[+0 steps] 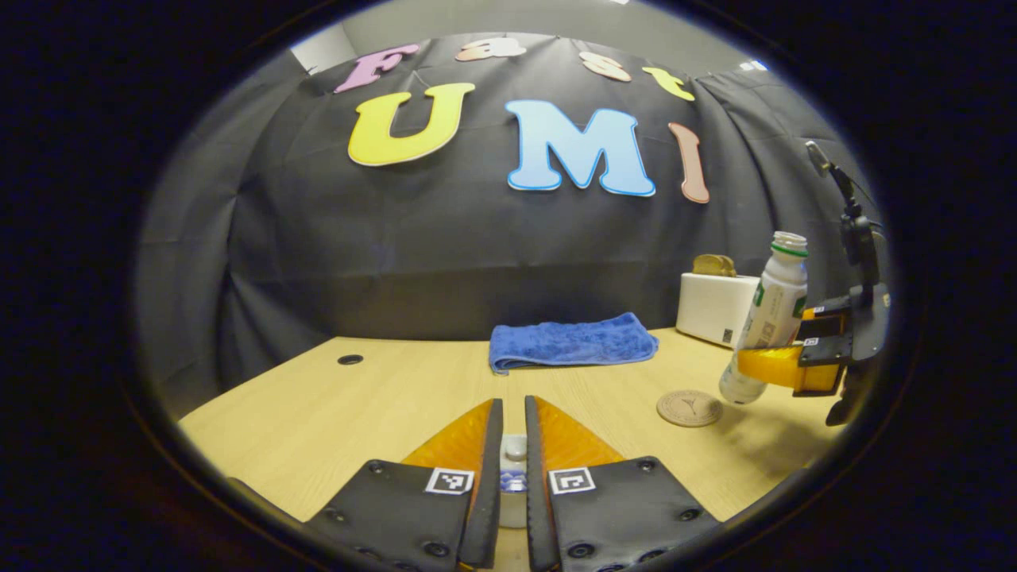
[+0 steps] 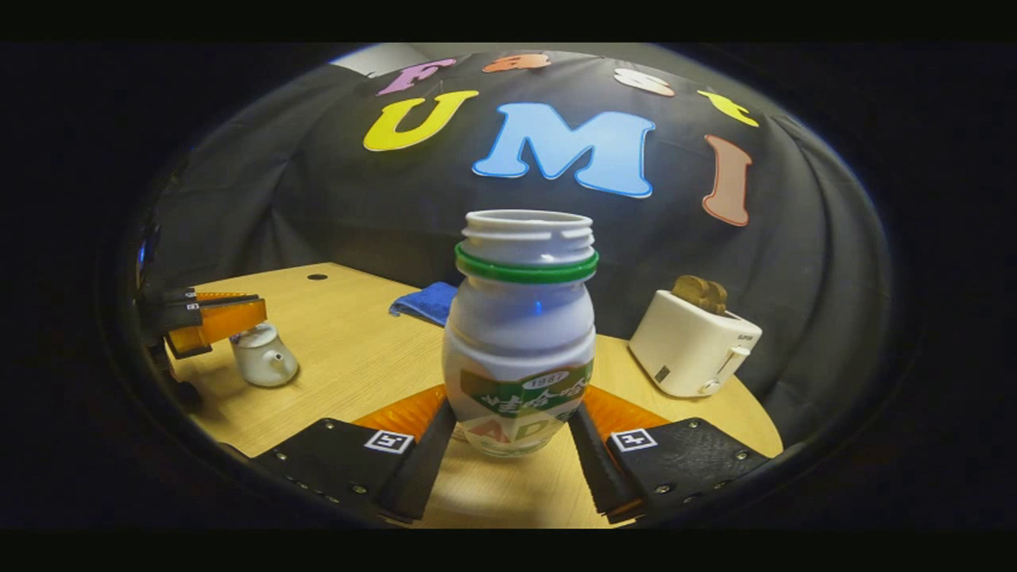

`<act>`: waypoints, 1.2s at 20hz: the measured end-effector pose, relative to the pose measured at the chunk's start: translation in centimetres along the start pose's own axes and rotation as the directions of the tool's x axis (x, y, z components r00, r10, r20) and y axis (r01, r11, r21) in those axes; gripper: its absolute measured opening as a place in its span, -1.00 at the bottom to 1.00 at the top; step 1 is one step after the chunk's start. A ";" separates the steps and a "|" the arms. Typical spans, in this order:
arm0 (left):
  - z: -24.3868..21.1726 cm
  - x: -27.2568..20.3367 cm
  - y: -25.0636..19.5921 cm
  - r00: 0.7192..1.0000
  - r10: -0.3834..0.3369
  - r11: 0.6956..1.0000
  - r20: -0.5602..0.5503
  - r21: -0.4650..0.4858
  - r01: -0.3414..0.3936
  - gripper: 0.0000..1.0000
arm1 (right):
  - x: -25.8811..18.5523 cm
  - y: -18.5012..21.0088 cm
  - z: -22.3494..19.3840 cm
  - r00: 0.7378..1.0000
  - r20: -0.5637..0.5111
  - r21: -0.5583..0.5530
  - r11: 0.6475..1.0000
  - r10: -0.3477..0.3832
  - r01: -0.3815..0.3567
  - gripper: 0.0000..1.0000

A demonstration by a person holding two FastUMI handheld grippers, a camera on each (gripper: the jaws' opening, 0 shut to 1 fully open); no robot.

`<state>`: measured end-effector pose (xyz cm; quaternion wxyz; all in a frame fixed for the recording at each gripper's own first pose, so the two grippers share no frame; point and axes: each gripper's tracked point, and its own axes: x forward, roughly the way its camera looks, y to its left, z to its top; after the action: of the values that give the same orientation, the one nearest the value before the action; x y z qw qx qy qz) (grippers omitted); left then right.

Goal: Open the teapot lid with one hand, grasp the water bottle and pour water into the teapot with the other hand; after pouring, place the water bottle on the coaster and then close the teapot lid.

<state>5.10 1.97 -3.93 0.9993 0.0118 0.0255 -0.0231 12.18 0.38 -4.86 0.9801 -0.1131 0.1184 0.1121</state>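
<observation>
**Plastic bottle aloft, lid knob pinched**

Left gripper view: my left gripper [image 1: 512, 445] is nearly together on the teapot lid [image 1: 515, 450] knob; a jerk could drop it. Coaster [image 1: 689, 407] waits on the wooden table [image 1: 334, 413].

Right gripper view: my right gripper [image 2: 512, 441] clamps the uncapped water bottle [image 2: 520, 334], tilted; it may spill short of the teapot [image 2: 262, 357]. Toaster [image 2: 693, 342] and blue towel [image 2: 425, 302] beyond.

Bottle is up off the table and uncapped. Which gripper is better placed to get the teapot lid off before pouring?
Left. The left gripper already sits at the lid knob of the teapot, while the right gripper is shut on the water bottle, held near the coaster.
</observation>
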 end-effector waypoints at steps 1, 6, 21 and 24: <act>0.1 -0.3 0.0 1.000 -0.004 1.000 0.005 -0.005 0.004 -0.54 | 0.1 0.1 -0.1 1.000 -0.005 0.007 1.000 0.006 -0.006 0.51; 0.5 -1.3 0.4 1.000 -0.013 0.999 0.019 -0.042 0.014 -0.54 | 1.4 1.2 0.4 0.999 -0.015 0.016 0.999 0.038 -0.038 0.51; 0.6 -2.2 2.2 1.000 0.003 0.995 0.027 -0.097 0.000 -0.55 | 6.9 2.3 0.2 0.984 -0.151 0.089 0.993 0.096 -0.083 0.51; 0.7 -2.1 2.3 1.000 0.004 0.995 0.028 -0.103 -0.001 -0.55 | 6.9 2.3 -0.2 0.981 -0.170 0.093 0.993 0.092 -0.077 0.51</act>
<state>3.11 4.30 -3.03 0.9989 -0.0402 0.0127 -0.0204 18.13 3.81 -7.27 0.9643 -0.0750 0.2130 0.1380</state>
